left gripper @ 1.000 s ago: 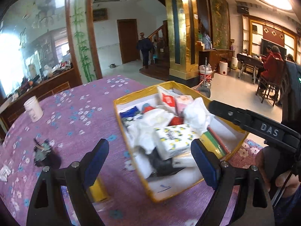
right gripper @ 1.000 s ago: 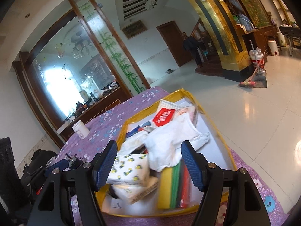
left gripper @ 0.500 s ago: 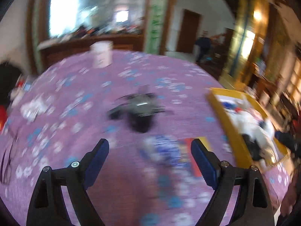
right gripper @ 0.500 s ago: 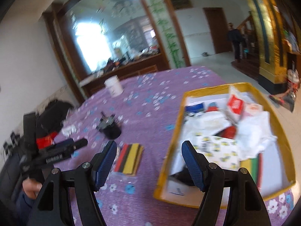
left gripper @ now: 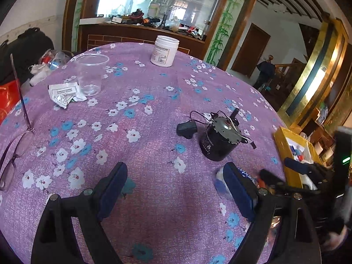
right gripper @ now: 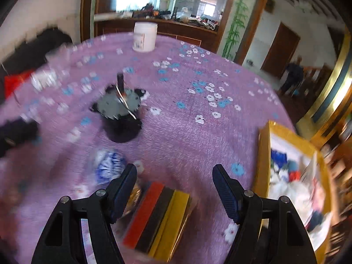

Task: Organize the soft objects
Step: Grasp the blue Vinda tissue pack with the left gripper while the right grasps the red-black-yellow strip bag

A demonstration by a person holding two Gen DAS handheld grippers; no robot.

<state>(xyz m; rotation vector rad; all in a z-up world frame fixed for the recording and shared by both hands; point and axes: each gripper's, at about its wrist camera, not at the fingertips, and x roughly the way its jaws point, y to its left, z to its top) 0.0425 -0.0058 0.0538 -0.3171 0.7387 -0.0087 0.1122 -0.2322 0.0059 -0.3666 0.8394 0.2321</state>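
1. Swinging both views off the yellow box (right gripper: pixel 264 154) and onto the purple flowered cloth (left gripper: pixel 154 132); a second ago the box was filling both views, now sitting at 3 o'clock in each, by the table's right-hand edge.
2. Meaning for the task, as a judgement: turning from the sorted pile toward loose items outside the box, most likely to fetch the next soft piece.
3. Left gripper (left gripper: pixel 176 189): standing wide apart, gripping nothing, hovering over bare cloth.
4. Right gripper (right gripper: pixel 175 189): also parted, nothing pinched; hanging over the striped pack (right gripper: pixel 158 217) of red, black and yellow layers lying at 6 o'clock between the blue pads.
5. Lying at 9 o'clock of that pack: a blue-and-white packet (right gripper: pixel 107 167), blurred, possibly a tissue pack; also peeking out beside the left gripper's right-hand pad in the left view.
6. Blocking at 11 o'clock in the right view: a black motor (right gripper: pixel 123 114) with wires, near the packet, not touching as far as blur allows.
7. Open room: broad bare cloth from 12 to 2 o'clock in the right view, between motor and box.
8. Sitting well apart at the far edge: white jar (left gripper: pixel 164 51), clear cup (left gripper: pixel 90 74), paper scraps (left gripper: pixel 63 93); spectacles (left gripper: pixel 13 149) at 9 o'clock close to the left rim.
9. Crowding at 3 o'clock in the left view: the other gripper, close by, leaving little slack for crossing over.
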